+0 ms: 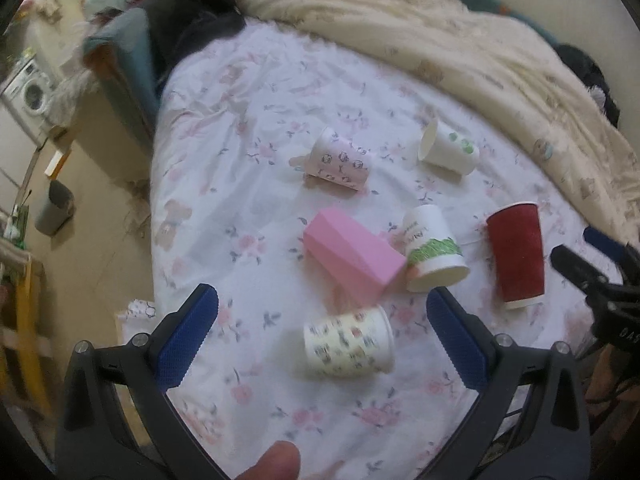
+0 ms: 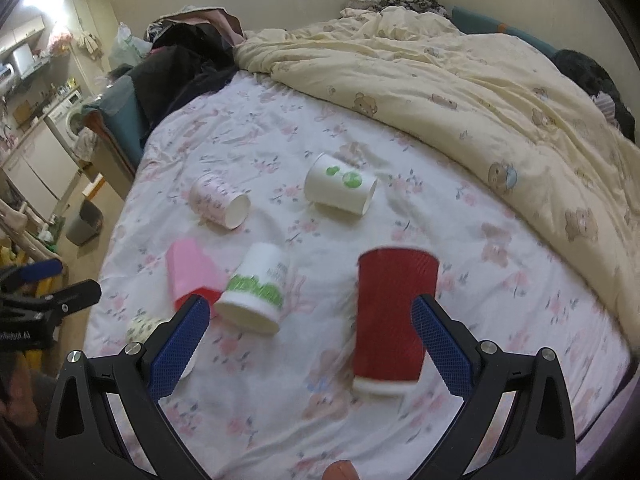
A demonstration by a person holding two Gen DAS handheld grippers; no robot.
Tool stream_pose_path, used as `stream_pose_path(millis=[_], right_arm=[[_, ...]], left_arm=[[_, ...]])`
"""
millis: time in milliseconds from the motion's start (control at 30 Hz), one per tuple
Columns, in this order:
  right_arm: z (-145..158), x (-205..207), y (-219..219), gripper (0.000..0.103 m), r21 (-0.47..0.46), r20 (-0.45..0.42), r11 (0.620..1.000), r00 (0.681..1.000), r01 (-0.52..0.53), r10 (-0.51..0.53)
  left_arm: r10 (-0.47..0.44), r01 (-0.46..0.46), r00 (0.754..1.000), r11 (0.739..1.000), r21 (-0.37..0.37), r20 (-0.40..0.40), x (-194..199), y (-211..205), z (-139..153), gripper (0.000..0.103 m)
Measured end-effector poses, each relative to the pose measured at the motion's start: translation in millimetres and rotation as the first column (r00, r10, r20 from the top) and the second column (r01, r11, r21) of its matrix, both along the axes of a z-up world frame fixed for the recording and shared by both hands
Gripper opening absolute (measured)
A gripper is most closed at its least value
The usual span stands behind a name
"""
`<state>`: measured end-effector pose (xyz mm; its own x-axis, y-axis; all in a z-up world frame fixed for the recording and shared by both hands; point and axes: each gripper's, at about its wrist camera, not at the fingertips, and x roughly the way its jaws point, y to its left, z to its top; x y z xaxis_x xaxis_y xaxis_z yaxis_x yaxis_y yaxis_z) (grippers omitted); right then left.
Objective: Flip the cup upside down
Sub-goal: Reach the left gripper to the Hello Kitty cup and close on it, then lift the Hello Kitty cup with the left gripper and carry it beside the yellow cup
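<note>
Cups on bed, quilt behind.

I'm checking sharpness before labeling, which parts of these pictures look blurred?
Left wrist view: the patterned cup nearest the left gripper is smeared. Right wrist view: the red cup by the right gripper is smeared; far bedding is sharp.

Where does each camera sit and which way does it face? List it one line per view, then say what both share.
Left wrist: rides the left gripper, looking forward and down over the bed at the cream patterned cup; its blue fingers, a fingertip and the right gripper show.
Right wrist: rides the right gripper, looking down the bed at the red cup; its fingers and the left gripper show.
Shared: red cup, pink cup, floral sheet.
</note>
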<state>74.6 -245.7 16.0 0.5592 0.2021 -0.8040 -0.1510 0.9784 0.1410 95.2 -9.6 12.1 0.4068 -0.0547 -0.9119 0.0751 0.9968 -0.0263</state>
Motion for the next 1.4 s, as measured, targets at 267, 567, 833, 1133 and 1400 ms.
stream_pose_path(millis=[267, 567, 833, 1133, 1400], right_arm=[[-9.3, 53.2, 2.4, 0.103, -0.015, -0.038, 1.0, 0.999, -0.025, 0.025], [-39.5, 98.1, -0.3, 0.103, 0.011, -0.158, 0.998, 0.986, -0.056, 0.057], [-59.0, 108.2, -17.9, 0.103, 0.037, -0.249, 0.999, 0.968, -0.025, 0.033], [-55.5, 102.8, -13.0, 0.103, 0.086, -0.269, 0.996, 0.961, -0.038, 0.06], [-58.7, 98.2, 3.9, 0.103, 0.082, -0.282, 0.994, 0.955, -0.075, 0.096]], left_arm=[[-0.152, 0.155, 0.987, 0.986, 0.069, -0.055, 60.4, -14.4, -8.9, 0.103], [-0.542, 0.586, 0.81, 0.766, 0.264, -0.222, 117.9, -64.8, -41.7, 0.103], [-0.745, 0.852, 0.506, 0.352, 0.387, -0.436, 140.1, -99.2, -83.6, 0.097], [-0.692, 0.908, 0.395, 0.196, 0.37, -0.604, 169.7, -109.8, -137.0, 0.094], [-0.693, 0.908, 0.411, 0.256, 0.331, -0.593, 182.0, -106.9, -139.7, 0.079]])
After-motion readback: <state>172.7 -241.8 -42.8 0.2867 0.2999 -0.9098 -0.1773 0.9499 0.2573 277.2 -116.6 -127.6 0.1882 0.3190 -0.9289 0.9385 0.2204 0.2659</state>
